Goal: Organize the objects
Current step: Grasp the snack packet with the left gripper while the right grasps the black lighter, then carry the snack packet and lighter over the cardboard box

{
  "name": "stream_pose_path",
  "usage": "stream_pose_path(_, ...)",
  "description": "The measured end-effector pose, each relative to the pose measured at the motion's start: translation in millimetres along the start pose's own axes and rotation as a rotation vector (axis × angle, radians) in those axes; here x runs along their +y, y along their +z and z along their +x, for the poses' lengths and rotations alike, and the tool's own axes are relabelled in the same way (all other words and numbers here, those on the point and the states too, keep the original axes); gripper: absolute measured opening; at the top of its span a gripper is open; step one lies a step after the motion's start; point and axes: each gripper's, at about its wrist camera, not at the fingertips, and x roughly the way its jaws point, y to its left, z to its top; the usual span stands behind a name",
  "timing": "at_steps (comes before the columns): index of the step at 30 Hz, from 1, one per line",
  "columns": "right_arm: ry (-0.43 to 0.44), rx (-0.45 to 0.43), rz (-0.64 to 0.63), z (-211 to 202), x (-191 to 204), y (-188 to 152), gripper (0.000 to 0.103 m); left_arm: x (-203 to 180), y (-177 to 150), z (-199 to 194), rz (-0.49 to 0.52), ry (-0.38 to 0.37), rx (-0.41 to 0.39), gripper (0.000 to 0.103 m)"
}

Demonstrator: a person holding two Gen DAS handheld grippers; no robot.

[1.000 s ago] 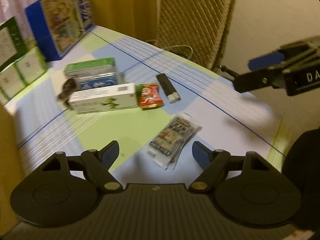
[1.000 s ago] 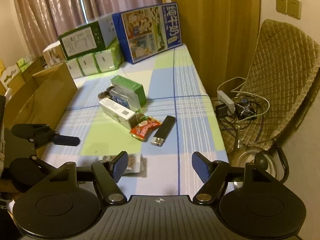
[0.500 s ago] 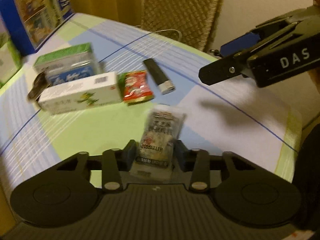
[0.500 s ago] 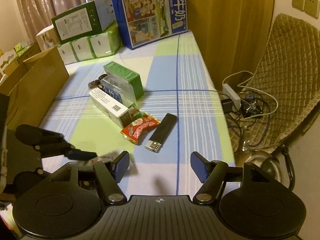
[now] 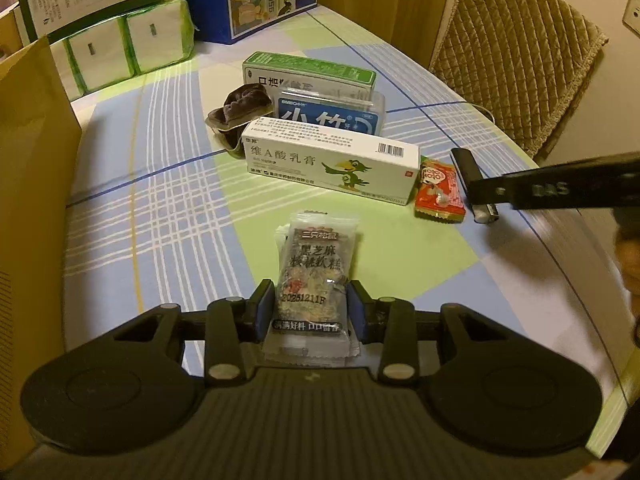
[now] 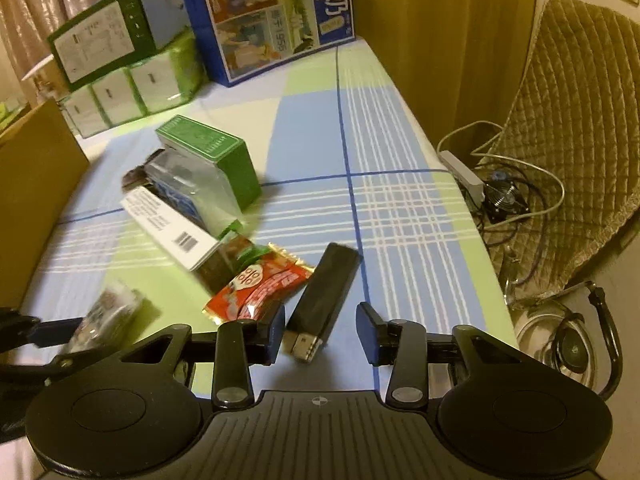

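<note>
Checked tablecloth (image 5: 168, 208), left claw (image 5: 311, 312) clamping snack packet (image 5: 316, 264)

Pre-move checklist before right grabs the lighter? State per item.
1. Left gripper shut on snack packet: ok.
2. Right gripper open: ok.
3. Black lighter between the right fingers: ok, metal end sits in the gap.
4. Red candy wrapper clear of the left-side finger: not ok, it lies right against it.
5. Packet lifted off the tablecloth: cannot tell.
</note>
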Motion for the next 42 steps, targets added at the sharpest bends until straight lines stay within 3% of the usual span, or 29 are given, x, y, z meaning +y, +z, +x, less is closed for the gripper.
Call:
stream_pose_path(3,-0.013,-0.012,-0.017,5,3,2,0.035,0,-1,4,0.006,-0.005,-0.006,0.034)
stream_pose_path(4,-0.015,-0.015,-0.018,5,4,1,0.024,0,-2,4,0.010,-0.005,-0.010,0.034)
stream_pose_path(6,-0.022,-0.014,-0.023,4,6,-2,0.019,-1,-3,5,0.022,-0.008,-0.015,0.034)
stream_pose_path(14,0.022,0.007,0.035,-35,28,-46,0.019,-3,-11,-5,0.041,-0.028,-0.011,0.034)
stream_pose_path(20,0.043,-0.022,-0.033,-53,57,-68,0.019,-5,-31,-20,0.042,-0.018,-0.023,0.035)
stream_pose_path(38,0.000,-0.057,-0.086,-36,66,-73,0.019,-4,-23,-11,0.058,0.002,-0.013,0.040)
stream_pose_path(42,-0.005,-0.062,-0.082,-35,67,-73,0.019,-5,-23,-12,0.063,-0.006,-0.011,0.032)
